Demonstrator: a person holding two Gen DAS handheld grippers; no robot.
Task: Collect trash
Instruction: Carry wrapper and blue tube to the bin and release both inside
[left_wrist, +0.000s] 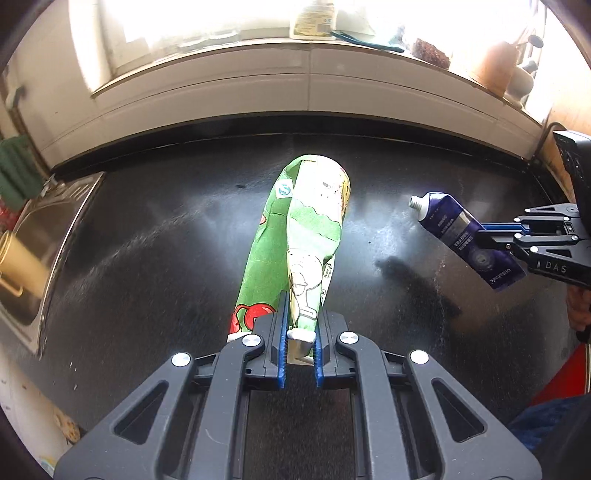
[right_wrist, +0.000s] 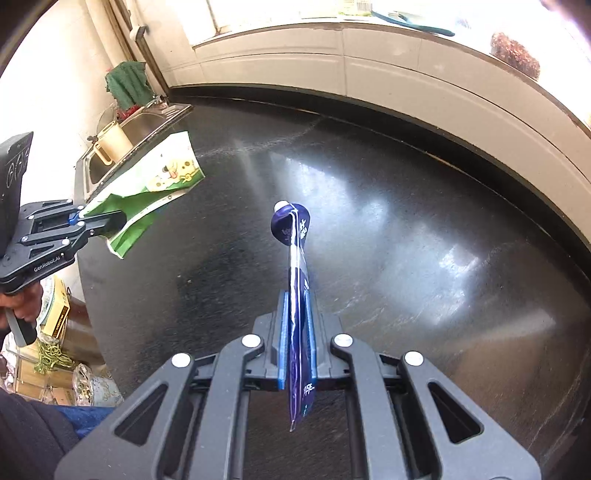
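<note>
My left gripper (left_wrist: 300, 314) is shut on a crumpled green and white snack bag (left_wrist: 306, 229) and holds it above the black counter (left_wrist: 147, 258). The bag also shows at the left of the right wrist view (right_wrist: 155, 184), in the left gripper (right_wrist: 83, 218). My right gripper (right_wrist: 297, 306) is shut on a flattened purple toothpaste tube (right_wrist: 295, 266), cap end pointing forward, held above the counter (right_wrist: 406, 240). In the left wrist view the tube (left_wrist: 458, 229) hangs in the right gripper (left_wrist: 495, 240) at the right.
A steel sink (left_wrist: 40, 251) with a cream jug (left_wrist: 18, 266) lies at the counter's left end. A white tiled ledge (left_wrist: 295, 85) and a window sill with a jar and pots run along the back. Boxes and clutter (right_wrist: 55, 332) lie on the floor at the left.
</note>
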